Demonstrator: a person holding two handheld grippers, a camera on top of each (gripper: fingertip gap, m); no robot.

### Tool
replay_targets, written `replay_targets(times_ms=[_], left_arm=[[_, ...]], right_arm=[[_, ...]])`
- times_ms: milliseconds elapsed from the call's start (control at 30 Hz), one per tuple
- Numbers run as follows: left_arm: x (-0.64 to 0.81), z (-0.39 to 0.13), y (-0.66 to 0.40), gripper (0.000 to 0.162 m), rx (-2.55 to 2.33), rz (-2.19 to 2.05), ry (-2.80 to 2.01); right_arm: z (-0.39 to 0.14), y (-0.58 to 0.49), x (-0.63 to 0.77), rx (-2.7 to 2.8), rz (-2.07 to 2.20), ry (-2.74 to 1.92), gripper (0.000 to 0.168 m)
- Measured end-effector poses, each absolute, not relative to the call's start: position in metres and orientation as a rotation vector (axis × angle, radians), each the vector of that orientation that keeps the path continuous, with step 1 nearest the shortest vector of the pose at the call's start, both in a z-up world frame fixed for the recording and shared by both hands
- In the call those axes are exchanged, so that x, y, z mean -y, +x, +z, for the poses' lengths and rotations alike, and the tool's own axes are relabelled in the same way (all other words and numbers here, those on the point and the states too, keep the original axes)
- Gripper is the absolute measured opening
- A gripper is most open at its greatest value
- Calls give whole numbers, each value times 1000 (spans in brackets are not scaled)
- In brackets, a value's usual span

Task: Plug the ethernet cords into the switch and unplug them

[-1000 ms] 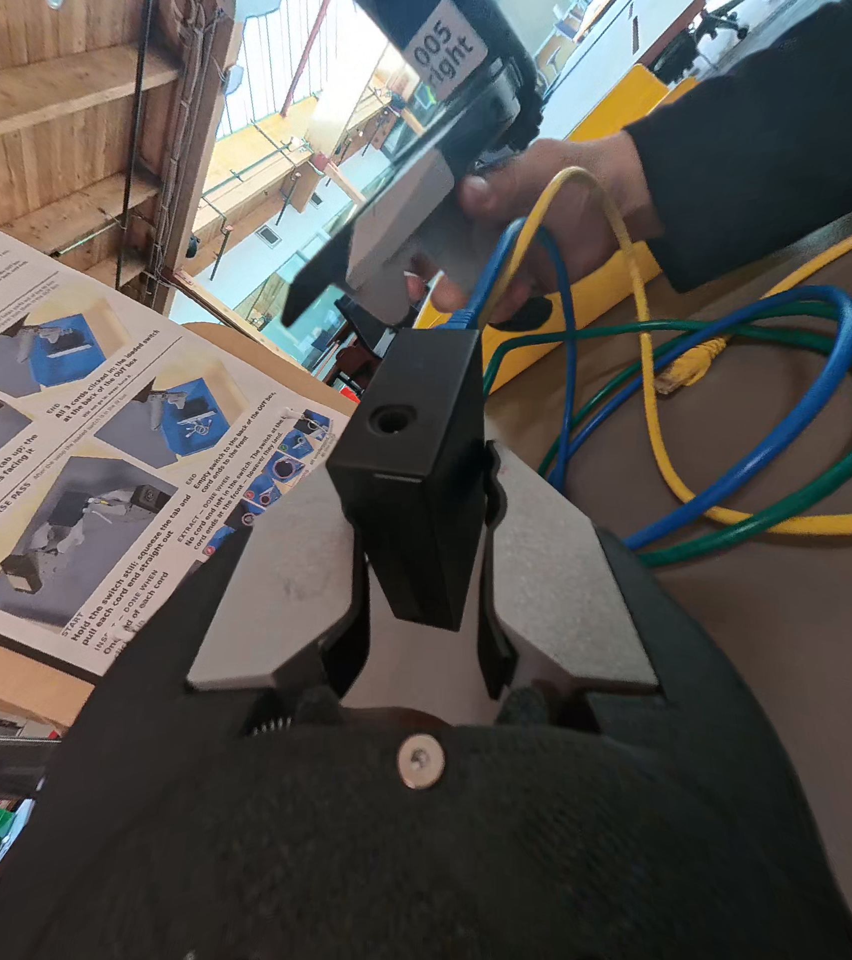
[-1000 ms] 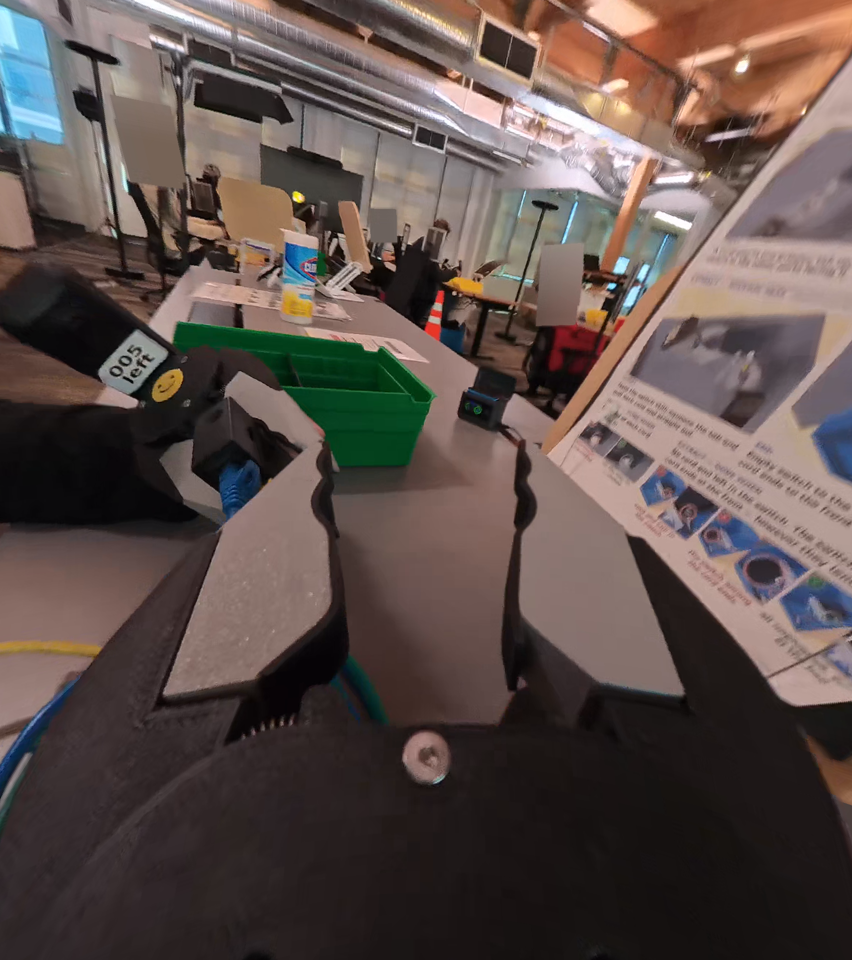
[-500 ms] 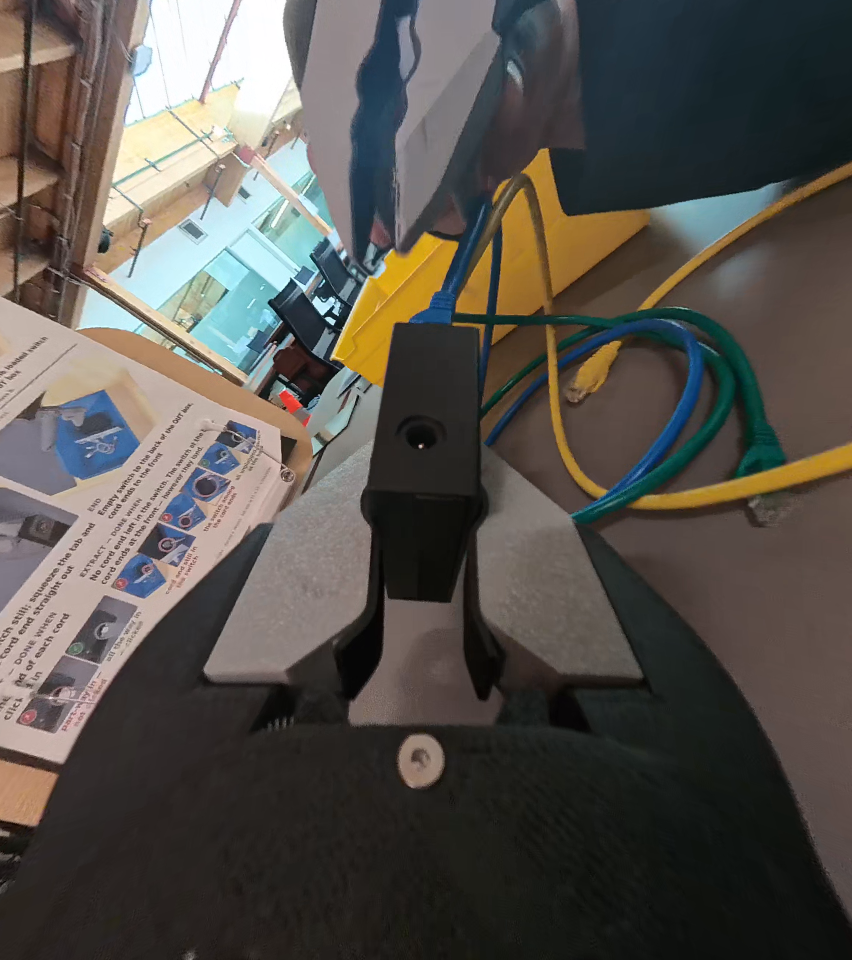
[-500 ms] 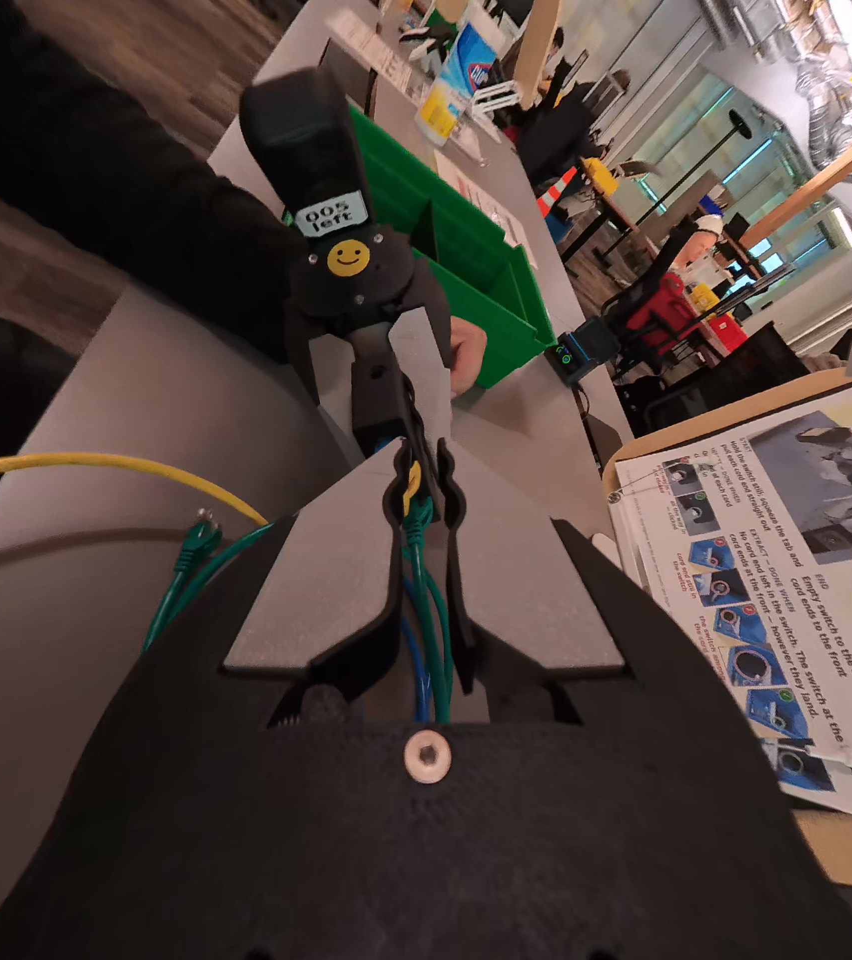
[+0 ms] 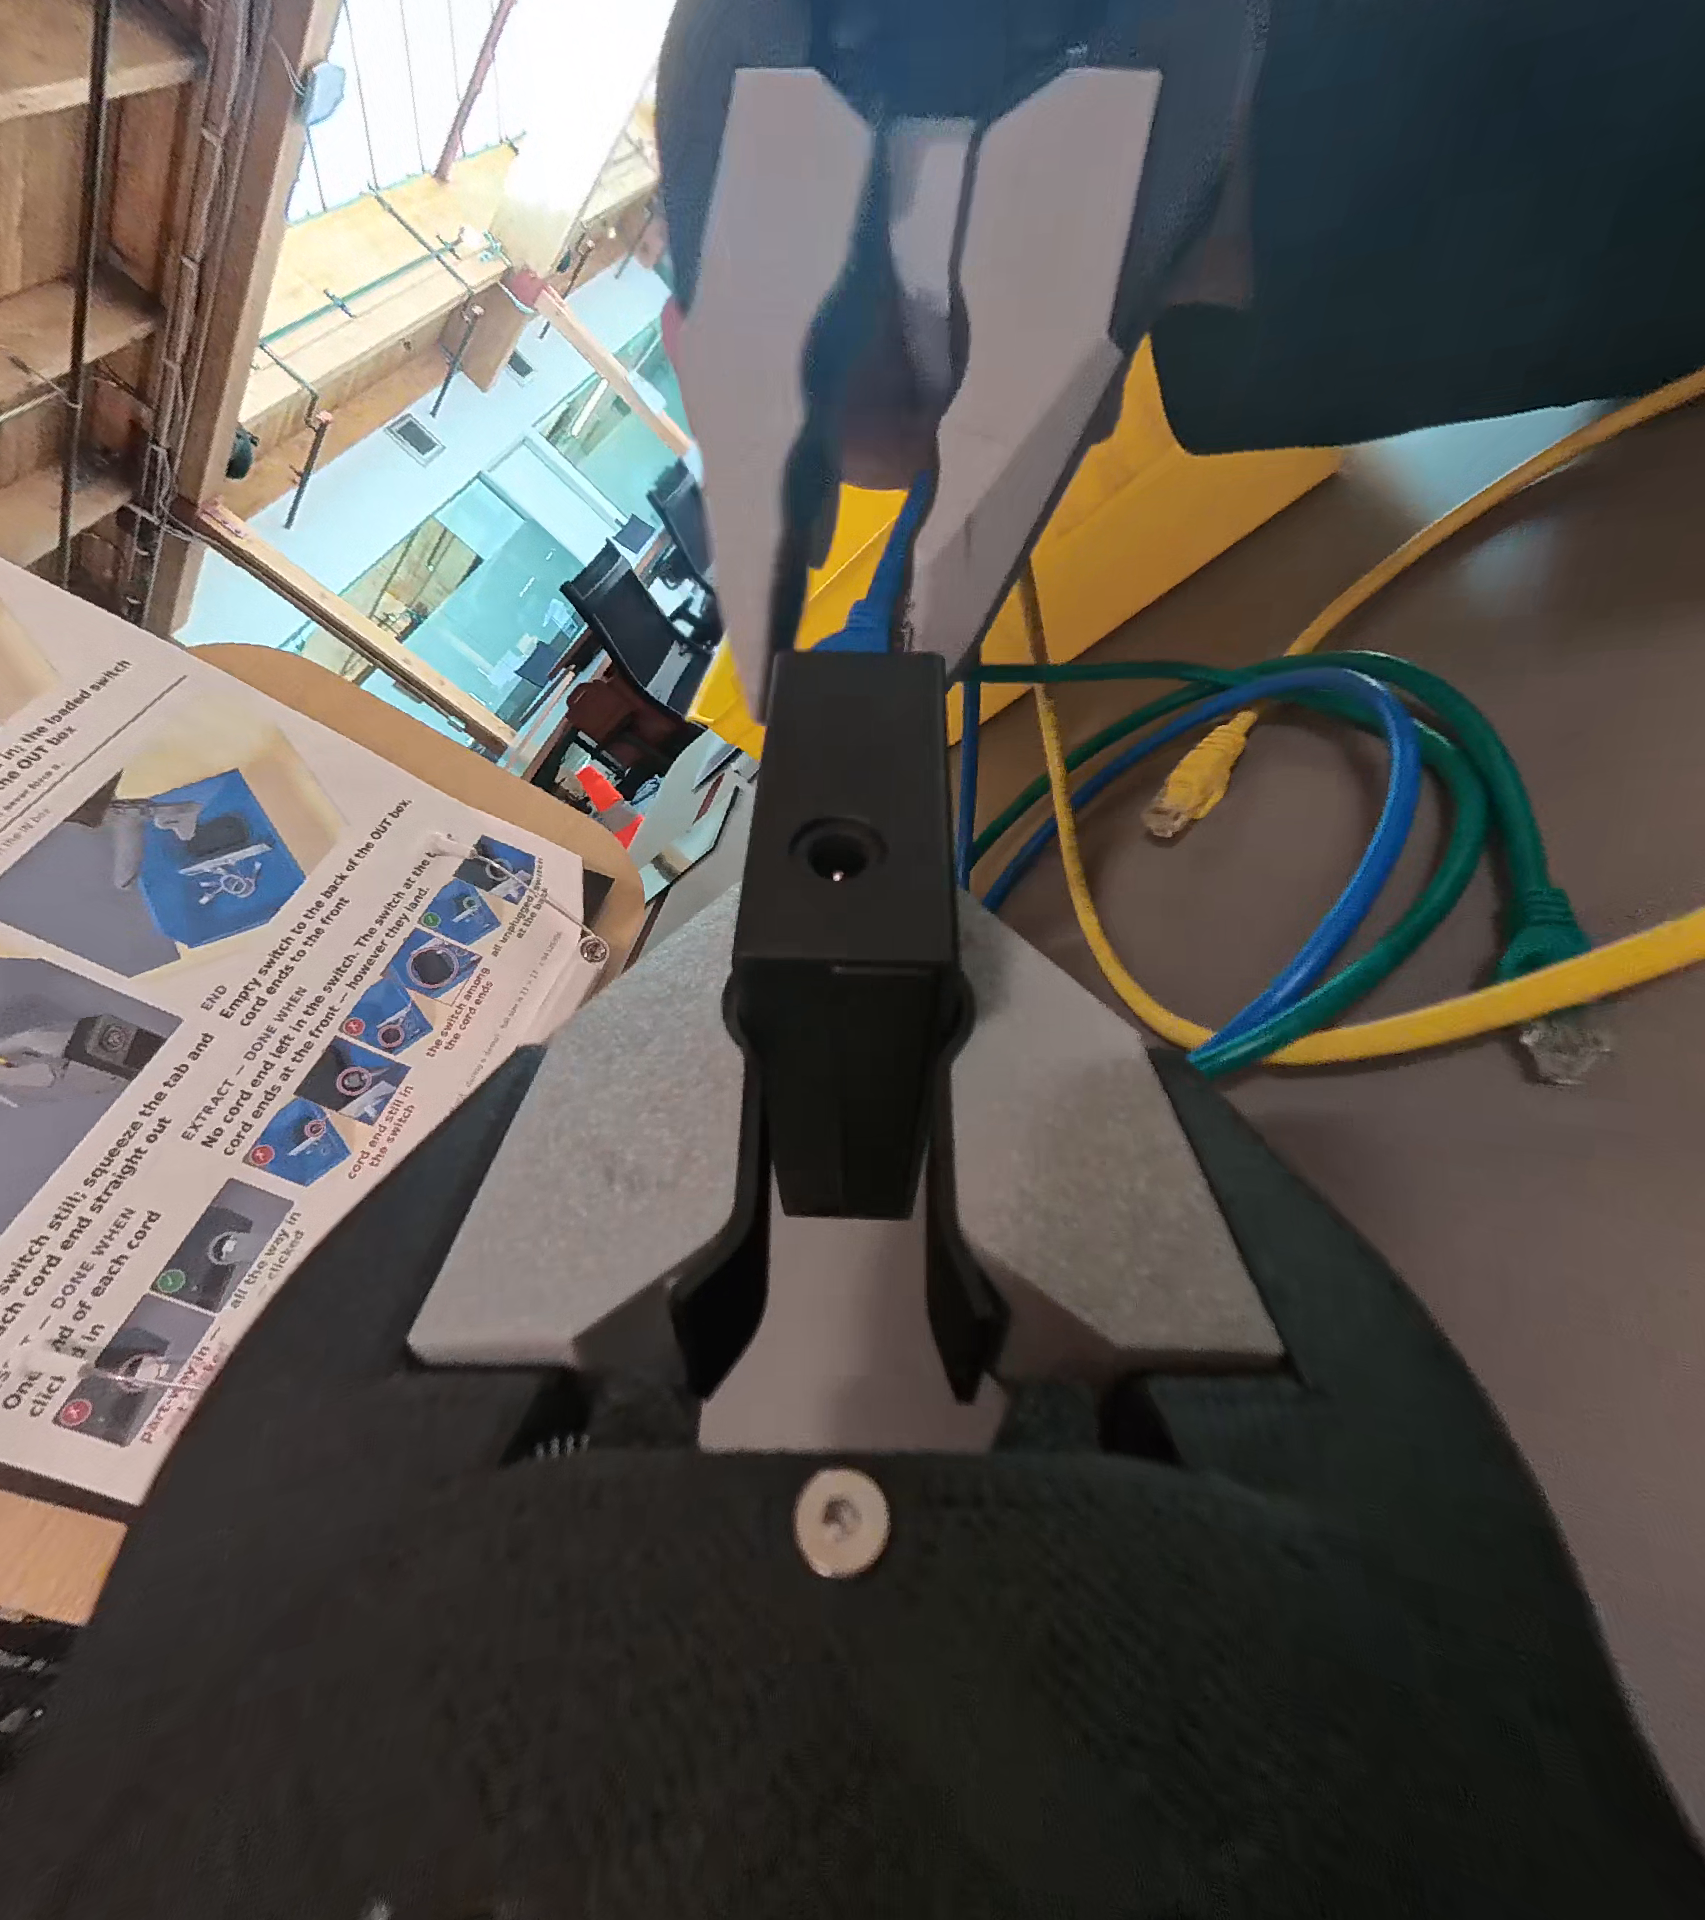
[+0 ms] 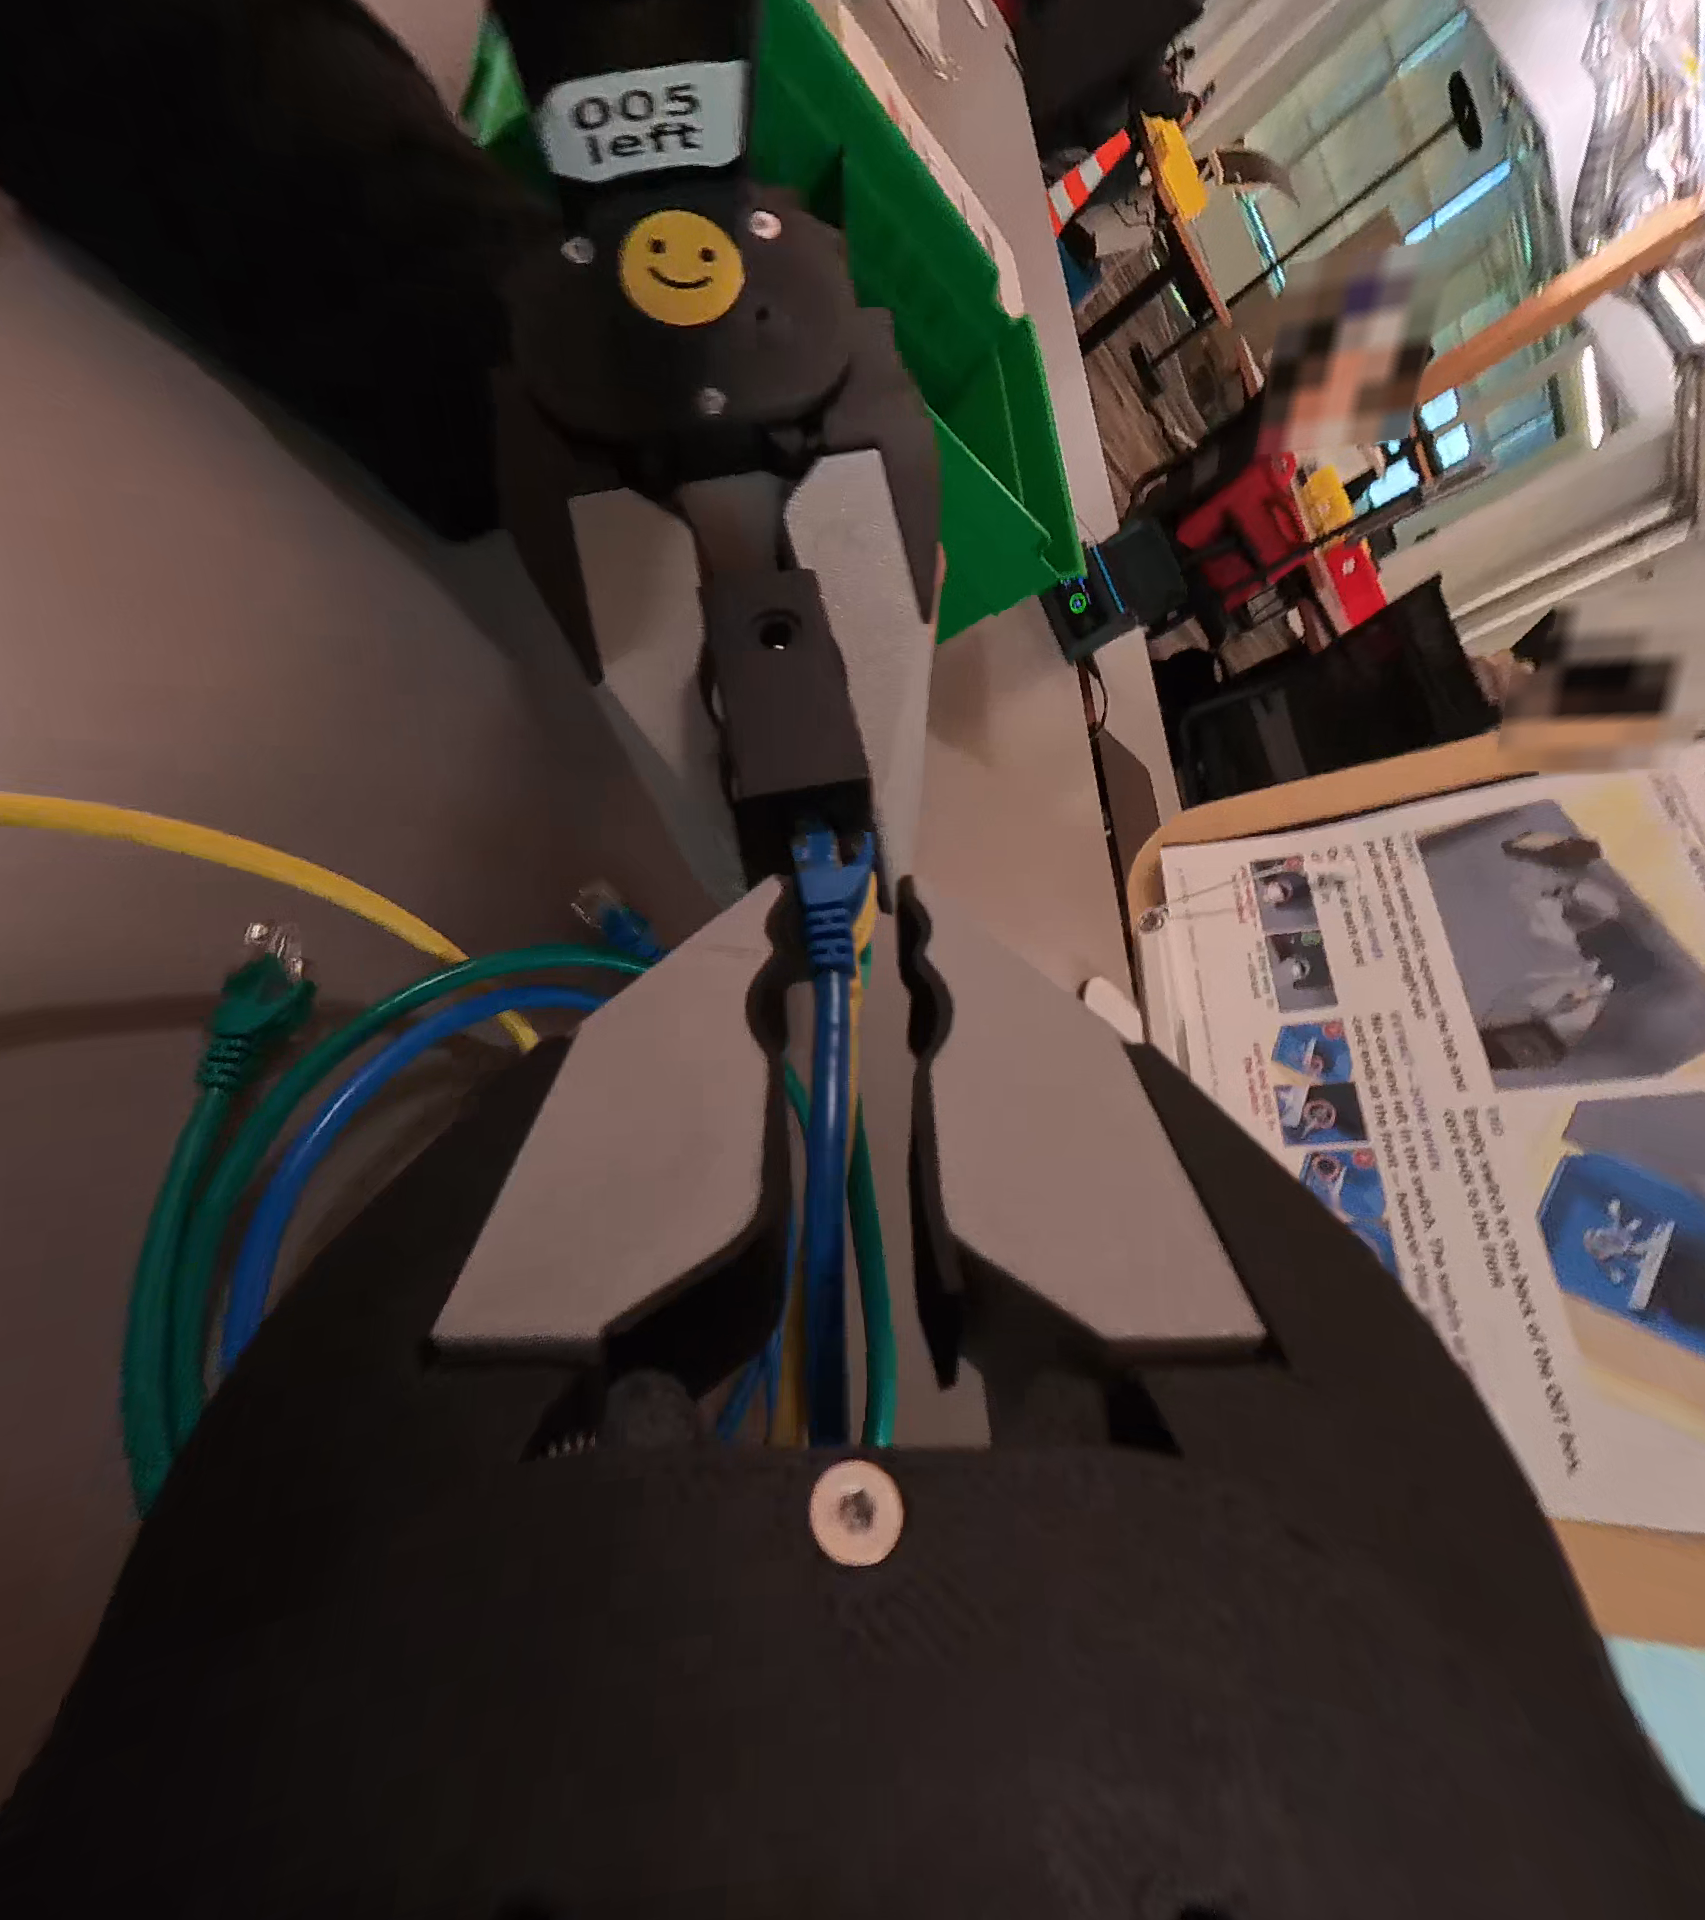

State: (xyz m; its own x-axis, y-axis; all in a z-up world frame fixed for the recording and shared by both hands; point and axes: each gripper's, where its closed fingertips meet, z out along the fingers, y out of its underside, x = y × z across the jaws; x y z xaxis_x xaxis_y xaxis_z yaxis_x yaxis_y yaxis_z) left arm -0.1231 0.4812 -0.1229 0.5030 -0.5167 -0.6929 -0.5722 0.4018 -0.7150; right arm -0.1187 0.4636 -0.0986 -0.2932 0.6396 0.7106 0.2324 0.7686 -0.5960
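In the left wrist view, the left claw [image 5: 846, 1049] is clamped on the black switch [image 5: 848, 883], held above the table [image 5: 1450, 1195]; keep it still. The switch's long axis runs straight ahead, ports facing away toward the right claw. In the right wrist view, the right claw [image 6: 832, 935] straddles the plugged-in blue cord [image 6: 827, 1091], fingers narrowly apart; whether they pinch it I cannot tell. Squeeze the plug's tab, then pull straight back.

The switch [image 5: 846, 935], a small black box with a round socket on its face, stands at frame centre in the left wrist view. A blue cord [image 6: 827, 1091] is plugged into its far end. Green cord [image 5: 1492, 831] and yellow cord [image 5: 1191, 790] lie looped at right, plugs loose.
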Motion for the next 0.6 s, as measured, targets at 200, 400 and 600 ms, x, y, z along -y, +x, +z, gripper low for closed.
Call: replay_targets(times_ms=[200,400,600], left_arm=[[-480,-127,-122,27,-1124,-9,-1258],[-481,-131,-122,28,-1140,61,-1230],[-480,-134,-120,28,-1166,41,-1254]], right_arm=[[-102,-120,-457,1886,447,-599,10],[-107,-119,-456,1922,434,-583,10],[-110,-117,-455,1941,410,-542,10]])
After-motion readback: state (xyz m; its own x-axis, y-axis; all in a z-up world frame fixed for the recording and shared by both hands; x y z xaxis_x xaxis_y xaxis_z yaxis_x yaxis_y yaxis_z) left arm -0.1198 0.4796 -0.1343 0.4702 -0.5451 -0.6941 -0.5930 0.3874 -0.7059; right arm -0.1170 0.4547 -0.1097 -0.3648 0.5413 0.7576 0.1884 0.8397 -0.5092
